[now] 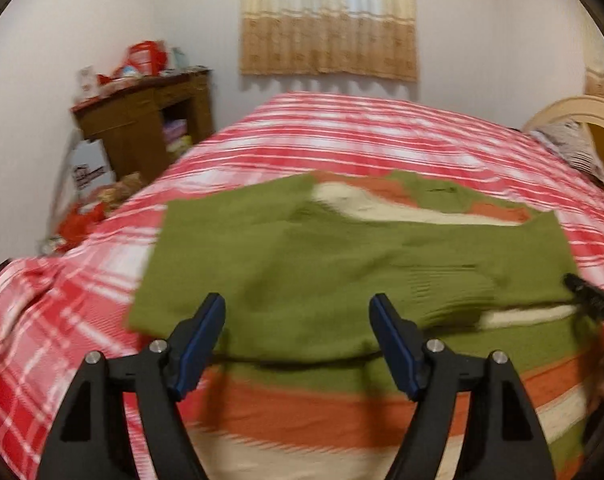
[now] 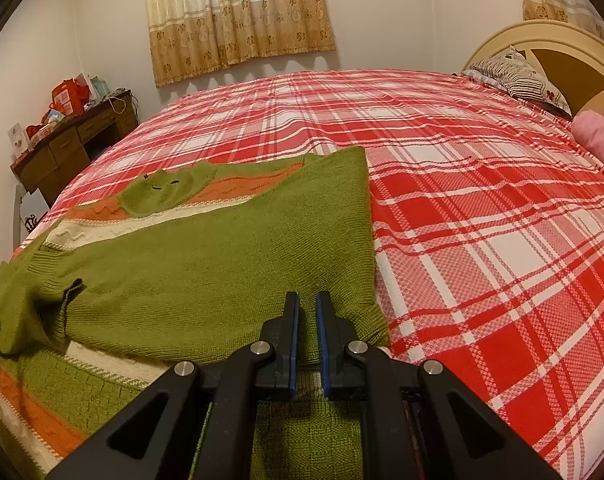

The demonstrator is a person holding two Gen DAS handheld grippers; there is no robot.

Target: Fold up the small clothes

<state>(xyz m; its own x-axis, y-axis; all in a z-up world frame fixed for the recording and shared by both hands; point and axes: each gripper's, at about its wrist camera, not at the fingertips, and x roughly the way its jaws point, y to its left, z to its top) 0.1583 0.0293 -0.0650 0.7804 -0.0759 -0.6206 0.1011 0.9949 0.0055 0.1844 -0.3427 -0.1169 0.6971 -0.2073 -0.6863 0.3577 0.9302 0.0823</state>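
Note:
A small green knit sweater (image 1: 342, 264) with orange and cream stripes lies partly folded on the red plaid bed (image 1: 342, 132). My left gripper (image 1: 297, 308) is open and empty, just above the sweater's near folded edge. In the right wrist view the sweater (image 2: 221, 264) lies left of centre, its green flap folded over the striped front. My right gripper (image 2: 308, 304) has its jaws nearly together with a narrow gap, over the sweater's near right corner; I cannot tell whether it pinches the cloth. Its tip (image 1: 590, 300) shows at the right edge of the left wrist view.
A brown wooden desk (image 1: 149, 128) with cluttered bags stands left of the bed, with boxes and red items on the floor beside it. A striped pillow (image 2: 518, 76) and cream headboard (image 2: 562, 48) are at the far right. A pink object (image 2: 598, 136) lies near them.

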